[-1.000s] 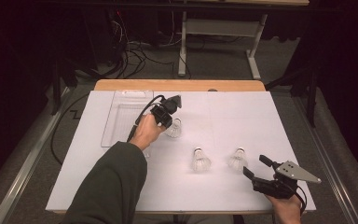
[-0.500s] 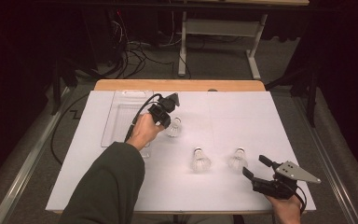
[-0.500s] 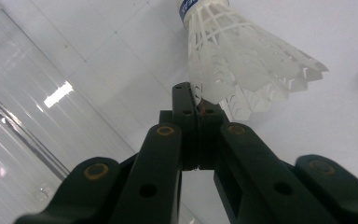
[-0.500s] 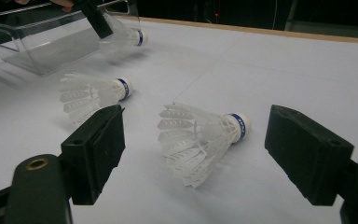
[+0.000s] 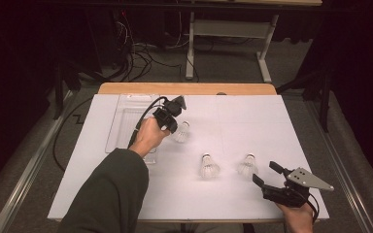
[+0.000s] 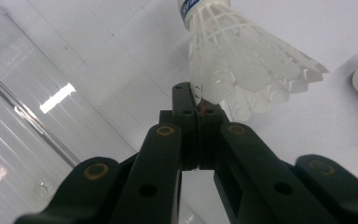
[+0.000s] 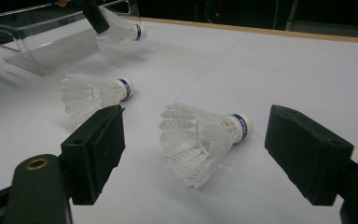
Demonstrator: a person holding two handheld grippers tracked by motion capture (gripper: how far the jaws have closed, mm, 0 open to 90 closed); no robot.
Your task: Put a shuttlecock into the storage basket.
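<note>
Shuttlecock point(image 6: 242, 70) — pinched between fingers point(image 6: 186, 135).

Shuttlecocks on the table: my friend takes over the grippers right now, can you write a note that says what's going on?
Left gripper: shut on the skirt edge of one shuttlecock, held beside the clear tray.
Right gripper: open, jaws wide, at the near right of the table, pointing at the right shuttlecock but not touching it.
Middle shuttlecock lies on the table between the two grippers.
Done: one shuttlecock is gripped.
Left: no shuttlecock can be seen in the tray yet; probably put the held one in, then the other two.
</note>
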